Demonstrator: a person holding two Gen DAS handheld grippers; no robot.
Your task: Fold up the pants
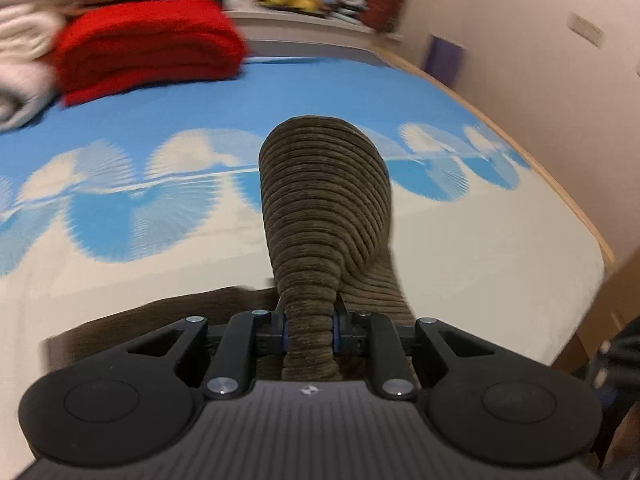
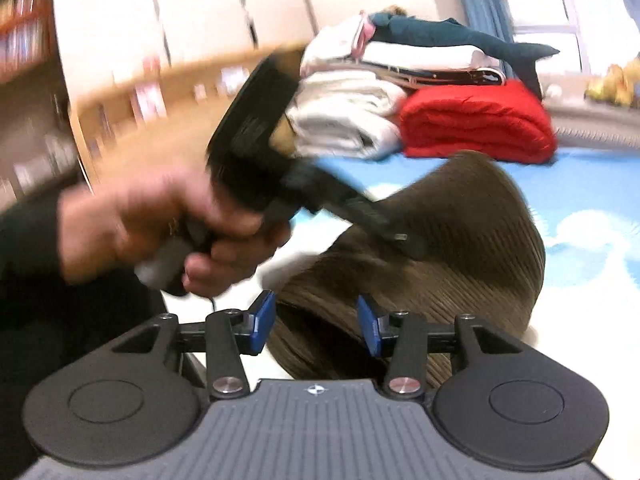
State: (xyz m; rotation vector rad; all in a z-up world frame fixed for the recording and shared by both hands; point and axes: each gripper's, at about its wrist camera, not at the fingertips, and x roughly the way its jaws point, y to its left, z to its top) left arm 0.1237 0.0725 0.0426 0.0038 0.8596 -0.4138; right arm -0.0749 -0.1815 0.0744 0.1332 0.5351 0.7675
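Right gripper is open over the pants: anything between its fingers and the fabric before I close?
Nothing visible. The right gripper hangs open with brown corduroy pants directly beyond its pads and no other object between. The left gripper, already shut on a bunched fold of the pants, crosses above and farther ahead, not inside the right gripper's gap.

Pants (image 1: 320,208) clamped between left gripper (image 1: 308,330) jaws, bunched and raised above bed (image 1: 480,260). Right gripper (image 2: 316,320) held spread just before pants' fold. Left hand (image 2: 160,224) seen left of pants. Blanket (image 1: 148,48) stacked at bed's far end, towels (image 2: 344,120) piled to its left, touching.
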